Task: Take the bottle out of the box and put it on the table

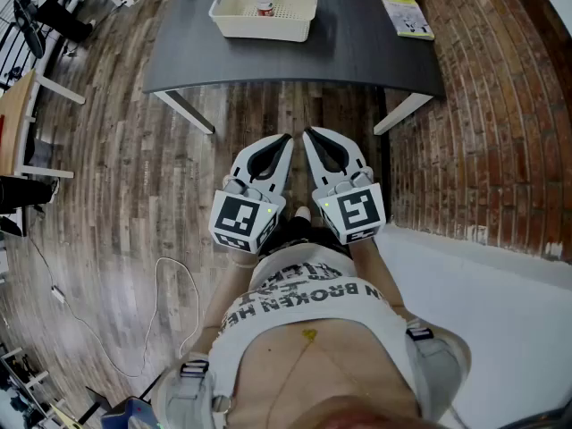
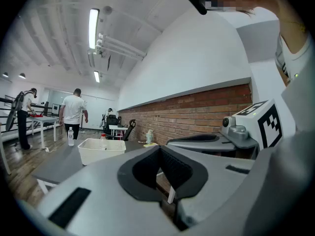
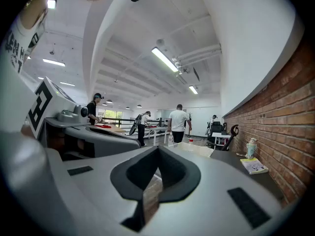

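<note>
The task is only at its start: the bottle [image 1: 264, 3] stands inside the white box [image 1: 234, 21] on the dark bench [image 1: 357, 52], well apart from both tools. The left hand-held gripper [image 1: 284, 141] and the right hand-held gripper [image 1: 309, 136] are pressed together and empty, side by side over the floor. I judge that the next move calls for going nearer, spreading one pair of jaws and reaching into the box around the bottle.

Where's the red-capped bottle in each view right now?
Head view: top centre, bottle standing in the white box.
Left gripper view: left of centre, bottle showing above the box.
Right gripper view: just right of centre, bottle at the box.
Shared landmark: the box on the dark table.
</note>
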### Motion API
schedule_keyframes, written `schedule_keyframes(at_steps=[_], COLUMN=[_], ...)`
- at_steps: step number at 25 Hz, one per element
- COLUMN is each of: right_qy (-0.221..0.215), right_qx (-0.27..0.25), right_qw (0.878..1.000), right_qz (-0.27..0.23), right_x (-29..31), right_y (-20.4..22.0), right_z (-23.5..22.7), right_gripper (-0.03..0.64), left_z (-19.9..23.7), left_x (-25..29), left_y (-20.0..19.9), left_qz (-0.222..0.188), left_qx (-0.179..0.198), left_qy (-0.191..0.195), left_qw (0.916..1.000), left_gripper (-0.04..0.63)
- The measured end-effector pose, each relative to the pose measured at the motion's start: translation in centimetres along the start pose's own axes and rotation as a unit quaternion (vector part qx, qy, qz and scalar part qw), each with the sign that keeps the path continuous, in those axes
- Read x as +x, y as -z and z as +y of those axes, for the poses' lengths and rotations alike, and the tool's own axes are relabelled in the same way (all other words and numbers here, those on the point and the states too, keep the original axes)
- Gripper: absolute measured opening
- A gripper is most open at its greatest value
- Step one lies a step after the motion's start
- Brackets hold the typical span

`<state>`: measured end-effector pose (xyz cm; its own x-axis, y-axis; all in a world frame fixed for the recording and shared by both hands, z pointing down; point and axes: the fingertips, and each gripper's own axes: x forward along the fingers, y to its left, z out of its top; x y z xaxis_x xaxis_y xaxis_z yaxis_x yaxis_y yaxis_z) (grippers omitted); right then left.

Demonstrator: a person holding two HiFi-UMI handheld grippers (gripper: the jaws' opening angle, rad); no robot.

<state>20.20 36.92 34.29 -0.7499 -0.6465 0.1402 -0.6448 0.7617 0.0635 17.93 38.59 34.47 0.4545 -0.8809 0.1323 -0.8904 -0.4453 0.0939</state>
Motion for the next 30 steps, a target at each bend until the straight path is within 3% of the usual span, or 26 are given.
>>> schedule_keyframes(at_steps=[7,15,30], right_qy=[-0.009,-0.006,0.035], right_qx=[0.012,0.012,0.004], right_qw=[1.0,1.0,0.999], right_qz=[-0.026,-0.009,-0.008], right_x=[-1.0,0.8,12.8], right_y=[0.0,0.8,-0.9], right_z=[-1.2,-2.4,-6.9], right_gripper=[0.009,0.009,0.009], left_z=[-0.5,1.8,12.0], left_x=[0.3,1.7,10.1], left_y=[0.0,0.4,-1.5], left_qz=[-0.014,-0.011,-0.01], left_qx=[-0.008,-0.018,-0.014], left_qy=[-0.015,-0.019,0.048], left_qw=[0.9998,0.9996,0.9987], left_gripper=[0.006,0.006,0.006])
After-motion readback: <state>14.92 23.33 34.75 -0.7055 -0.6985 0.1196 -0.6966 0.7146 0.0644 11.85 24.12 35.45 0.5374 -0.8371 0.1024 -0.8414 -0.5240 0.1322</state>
